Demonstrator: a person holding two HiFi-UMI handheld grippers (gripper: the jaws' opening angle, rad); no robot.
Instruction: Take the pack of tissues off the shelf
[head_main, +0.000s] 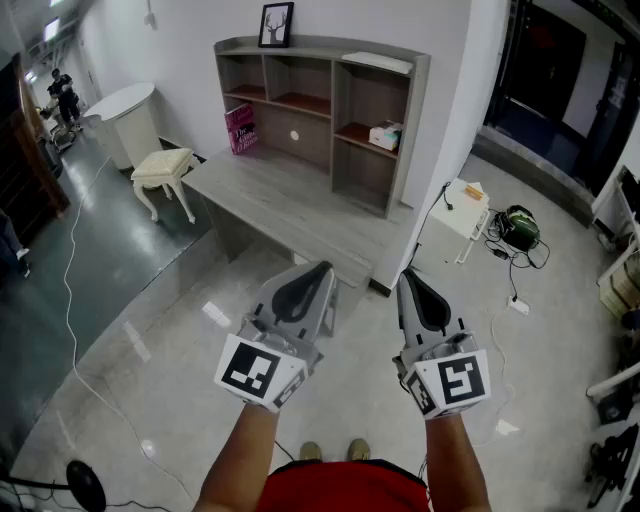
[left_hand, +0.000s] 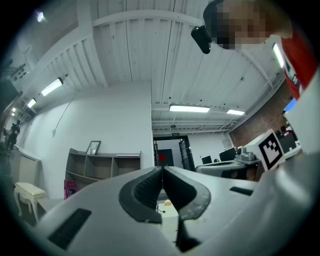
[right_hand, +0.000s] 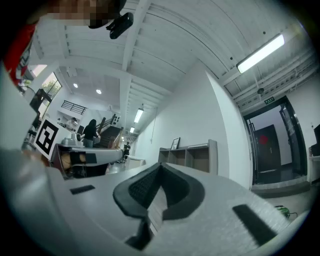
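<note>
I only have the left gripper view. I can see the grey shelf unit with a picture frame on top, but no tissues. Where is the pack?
Observer: In the head view, the pale pack of tissues lies on the brown board in the right-hand column of the grey wooden shelf unit.
Operator: Is the right gripper free to take it?
Observer: The right gripper has its jaws together with nothing between them.
Operator: Is anything between us and the shelf?
Observer: A grey desktop runs out from the foot of the shelf unit, between the person and the tissues.
</note>
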